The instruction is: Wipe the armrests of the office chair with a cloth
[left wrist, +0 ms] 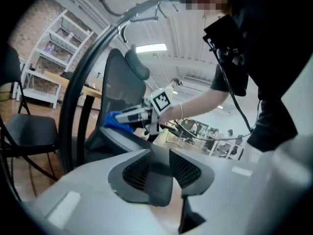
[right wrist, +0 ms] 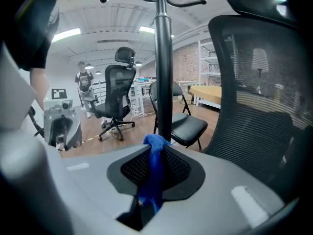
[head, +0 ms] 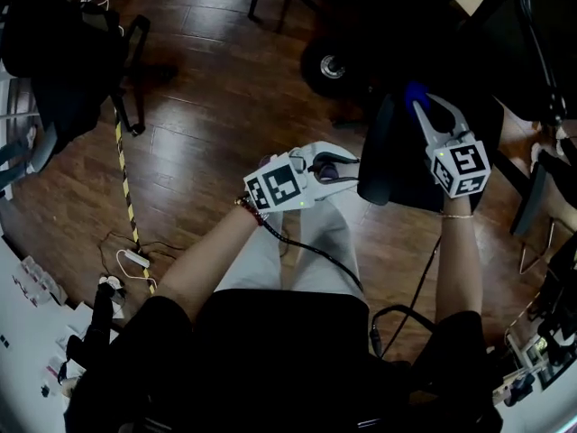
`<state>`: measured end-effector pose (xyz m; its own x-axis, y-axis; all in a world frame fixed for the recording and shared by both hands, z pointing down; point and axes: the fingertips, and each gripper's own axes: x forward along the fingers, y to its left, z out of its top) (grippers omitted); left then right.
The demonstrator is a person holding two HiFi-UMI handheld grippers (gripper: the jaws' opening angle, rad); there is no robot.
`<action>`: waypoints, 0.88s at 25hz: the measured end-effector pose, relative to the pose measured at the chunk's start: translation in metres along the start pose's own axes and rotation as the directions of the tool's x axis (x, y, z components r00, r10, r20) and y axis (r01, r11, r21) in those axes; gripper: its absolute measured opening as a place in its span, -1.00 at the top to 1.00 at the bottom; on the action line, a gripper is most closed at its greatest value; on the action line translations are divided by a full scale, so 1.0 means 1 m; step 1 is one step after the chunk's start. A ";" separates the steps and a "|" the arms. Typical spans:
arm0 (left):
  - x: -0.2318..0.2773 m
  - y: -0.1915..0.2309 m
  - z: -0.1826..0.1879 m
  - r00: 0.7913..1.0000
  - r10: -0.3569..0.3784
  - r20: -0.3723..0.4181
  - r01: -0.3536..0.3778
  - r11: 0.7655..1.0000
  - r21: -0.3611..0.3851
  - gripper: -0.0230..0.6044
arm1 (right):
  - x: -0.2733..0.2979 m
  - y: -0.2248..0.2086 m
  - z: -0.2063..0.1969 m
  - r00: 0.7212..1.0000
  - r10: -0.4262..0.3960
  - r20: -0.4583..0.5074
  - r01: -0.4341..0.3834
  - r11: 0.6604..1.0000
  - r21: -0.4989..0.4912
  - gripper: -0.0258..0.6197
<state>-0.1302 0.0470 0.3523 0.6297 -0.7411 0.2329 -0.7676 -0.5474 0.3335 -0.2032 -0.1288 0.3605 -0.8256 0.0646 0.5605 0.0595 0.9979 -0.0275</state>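
Brings the cloth up to the office chair; probably not wiping yet.
Pinches the blue cloth in the right gripper as a strip lying along the jaws, free end poking past the tips toward the chair. Holds the left gripper spread and empty just beside the chair. Next calls for pressing onto an armrest and stroking lengthwise.

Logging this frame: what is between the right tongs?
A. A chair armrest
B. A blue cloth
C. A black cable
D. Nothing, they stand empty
B: the right gripper view shows the right tongs closed on a blue cloth, which hangs down between the pads and pokes out past the tips; the head view shows blue at those tips too.
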 end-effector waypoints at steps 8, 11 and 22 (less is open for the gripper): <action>-0.011 -0.028 -0.030 0.999 -0.046 -0.022 0.045 0.997 -0.069 0.56 | 0.018 0.009 0.009 0.991 0.070 -0.113 -0.087 0.985 -0.150 0.75; -0.031 -0.022 -0.049 0.998 0.014 -0.057 -0.020 0.994 -0.110 0.59 | 0.024 0.011 0.009 0.986 0.095 -0.140 -0.120 0.976 -0.183 0.75; -0.078 0.004 -0.036 0.980 0.195 0.029 -0.186 0.961 -0.203 0.58 | 0.048 0.039 0.017 0.905 0.234 -0.355 -0.349 0.887 -0.304 0.75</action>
<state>-0.1776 0.1166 0.3682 0.4639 -0.8446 0.2674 -0.8306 -0.3097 0.4627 -0.2496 -0.0863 0.3719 -0.5344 0.2886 0.7944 0.5109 0.8590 0.0316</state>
